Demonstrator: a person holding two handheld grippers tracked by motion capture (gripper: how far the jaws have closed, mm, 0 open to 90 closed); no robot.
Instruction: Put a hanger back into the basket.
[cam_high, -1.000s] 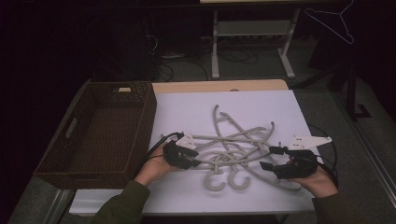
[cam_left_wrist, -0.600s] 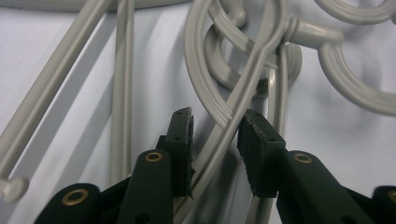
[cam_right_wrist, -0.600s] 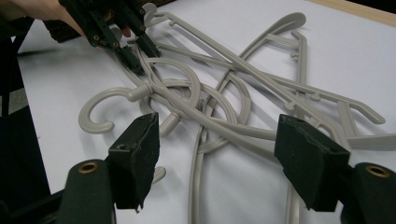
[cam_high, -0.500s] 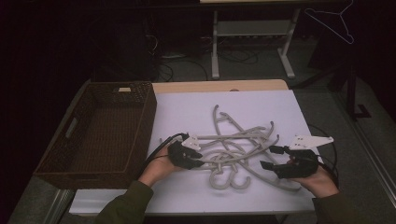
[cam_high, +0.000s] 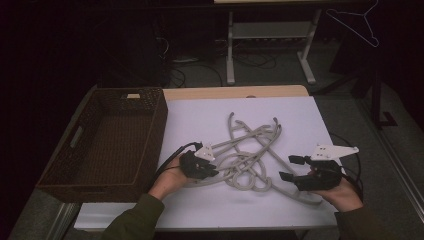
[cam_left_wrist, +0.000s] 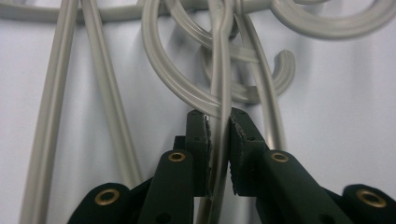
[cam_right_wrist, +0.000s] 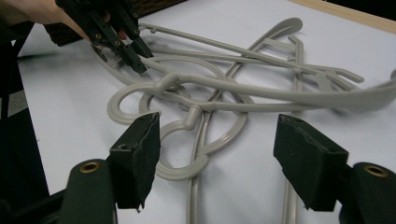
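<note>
Jaws first: your left gripper (cam_left_wrist: 218, 140) has its two black jaws drawn narrow around a thin grey bar of one hanger, and the bar runs up between the pads (cam_left_wrist: 204, 140), held there. In the high view that left gripper (cam_high: 210, 169) sits at the near left edge of the tangle of grey plastic hangers (cam_high: 252, 150), your left hand (cam_high: 167, 177) behind it. Your right gripper (cam_right_wrist: 215, 154) stands wide, its jaws well apart with nothing between them, and it hovers near the right end of the pile; from above, this right gripper (cam_high: 290, 169) lies at the near right of the sheet, with a grey three-cornered plate on top.

Hangers lie heaped and crossed on the white sheet (cam_high: 200, 117), hooks looped over one another, near the middle of the table. Left of the sheet, just beside its edge, a dark wicker basket (cam_high: 150, 102) sits. Farther back, on the dark floor, a white metal stand (cam_high: 270, 35) rises, and a wire hanger (cam_high: 357, 22) hangs at the far right.
</note>
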